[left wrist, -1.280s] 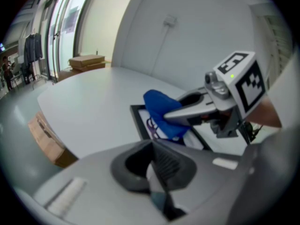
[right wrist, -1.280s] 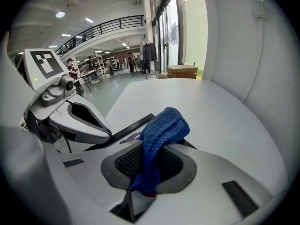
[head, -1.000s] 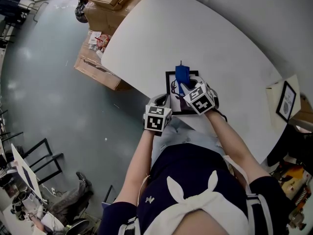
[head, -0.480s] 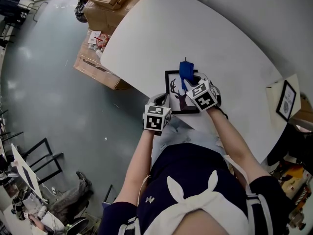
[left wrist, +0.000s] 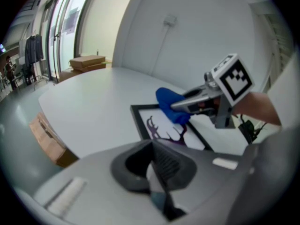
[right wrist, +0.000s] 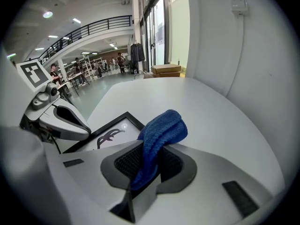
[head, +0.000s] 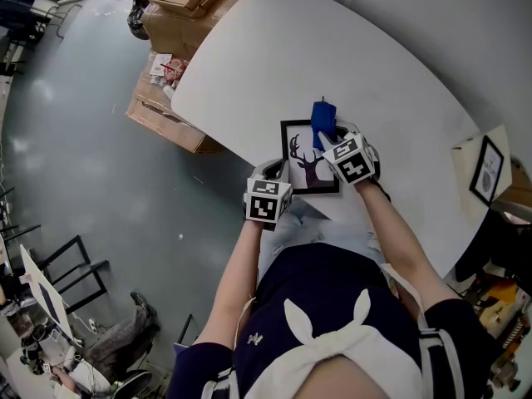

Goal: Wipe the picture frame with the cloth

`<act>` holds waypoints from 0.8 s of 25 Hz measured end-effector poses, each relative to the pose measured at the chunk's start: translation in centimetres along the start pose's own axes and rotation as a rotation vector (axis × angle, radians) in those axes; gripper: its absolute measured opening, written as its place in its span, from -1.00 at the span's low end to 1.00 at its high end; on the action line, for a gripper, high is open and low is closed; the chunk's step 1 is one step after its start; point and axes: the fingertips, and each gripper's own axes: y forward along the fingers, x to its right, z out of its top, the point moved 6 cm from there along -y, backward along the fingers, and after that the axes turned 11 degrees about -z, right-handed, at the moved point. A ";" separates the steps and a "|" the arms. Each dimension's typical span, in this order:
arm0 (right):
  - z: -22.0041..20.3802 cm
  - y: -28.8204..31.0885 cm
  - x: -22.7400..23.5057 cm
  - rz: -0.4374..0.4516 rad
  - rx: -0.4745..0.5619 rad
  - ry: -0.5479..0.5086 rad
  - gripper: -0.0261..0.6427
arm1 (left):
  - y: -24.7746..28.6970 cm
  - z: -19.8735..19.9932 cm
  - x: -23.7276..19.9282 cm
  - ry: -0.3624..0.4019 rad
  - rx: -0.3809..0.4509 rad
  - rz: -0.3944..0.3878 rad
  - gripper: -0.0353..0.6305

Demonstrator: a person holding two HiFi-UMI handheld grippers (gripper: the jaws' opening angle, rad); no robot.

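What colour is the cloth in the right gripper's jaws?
Blue; the cloth shows best in the right gripper view.

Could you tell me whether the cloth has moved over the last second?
Yes: the cloth slid rightward across the frame, towards its right edge, uncovering the deer print.

Left gripper (left wrist: pixel 154 165) held nearer the body, jaws together; right gripper (right wrist: pixel 147 165) extended further forward, jaws clamped on cloth (right wrist: pixel 161 128).

The head view is looking steeply down at the table (head: pixel 374 65); both gripper views are skimming low across it, sharing the picture frame (head: pixel 301 166).
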 end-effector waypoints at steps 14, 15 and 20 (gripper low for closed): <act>-0.3 -0.2 0.8 0.021 -0.002 0.099 -0.72 | 0.1 0.0 -0.1 0.000 0.004 0.004 -0.88; -0.3 -0.2 0.8 0.023 -0.001 0.103 -0.72 | 0.1 0.0 -0.1 -0.003 0.005 0.003 -0.88; -0.5 -0.4 0.9 0.030 0.004 0.127 -0.72 | 0.1 0.0 -0.1 -0.006 0.008 0.004 -0.88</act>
